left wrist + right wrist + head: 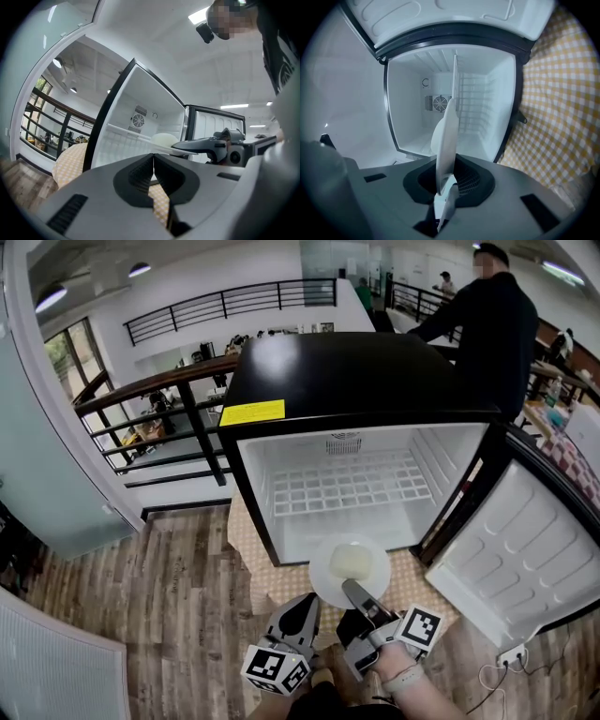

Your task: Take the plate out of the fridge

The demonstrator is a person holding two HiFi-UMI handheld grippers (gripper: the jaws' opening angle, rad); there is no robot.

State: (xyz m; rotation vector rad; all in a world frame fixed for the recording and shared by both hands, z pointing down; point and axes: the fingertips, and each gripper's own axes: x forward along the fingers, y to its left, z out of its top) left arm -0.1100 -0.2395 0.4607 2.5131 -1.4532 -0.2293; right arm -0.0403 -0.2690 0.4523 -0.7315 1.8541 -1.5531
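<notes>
While tight on plate (pixel 449 126), right hand-held gripper (pixel 444 199).

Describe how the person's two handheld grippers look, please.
Both the left gripper and the right gripper have grey plastic bodies and dark ribbed jaw pads. Each carries a white cube with black square markers. A pale band circles the right wrist.
</notes>
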